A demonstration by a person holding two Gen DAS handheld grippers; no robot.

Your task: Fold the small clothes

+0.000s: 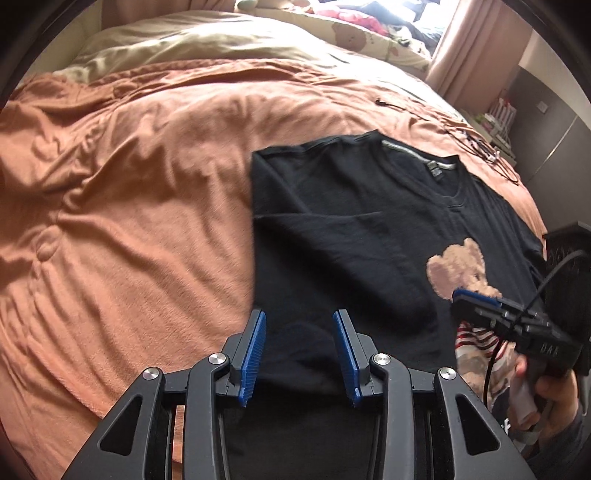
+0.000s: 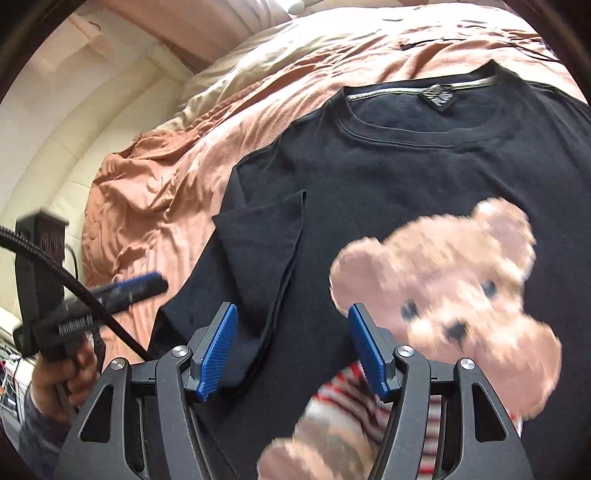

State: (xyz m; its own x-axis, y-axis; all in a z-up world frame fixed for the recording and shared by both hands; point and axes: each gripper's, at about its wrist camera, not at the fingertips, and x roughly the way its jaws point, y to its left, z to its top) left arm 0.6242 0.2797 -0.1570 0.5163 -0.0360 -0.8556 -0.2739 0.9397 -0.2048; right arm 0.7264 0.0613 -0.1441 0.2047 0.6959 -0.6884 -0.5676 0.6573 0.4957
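Observation:
A black T-shirt (image 1: 332, 221) with a teddy bear print (image 1: 458, 266) lies flat on the orange bedspread (image 1: 129, 203), collar at the far end. Its left side is folded inward, the sleeve (image 1: 351, 258) lying across the chest. My left gripper (image 1: 299, 317) hovers open over the shirt's folded left part, with nothing pinched between the blue pads. In the right wrist view my right gripper (image 2: 291, 310) stands open above the T-shirt (image 2: 406, 166), between the folded sleeve (image 2: 266, 236) and the bear print (image 2: 443, 280). Each view shows the other gripper in a hand: right gripper (image 1: 465, 295), left gripper (image 2: 147, 286).
A beige duvet (image 1: 221, 40) with bear patterns and a pile of clothes (image 1: 351, 14) lie at the far end of the bed. Thin black cables (image 1: 476, 142) rest on the bedspread beyond the collar. A cream padded wall (image 2: 74, 147) borders the bed's left side.

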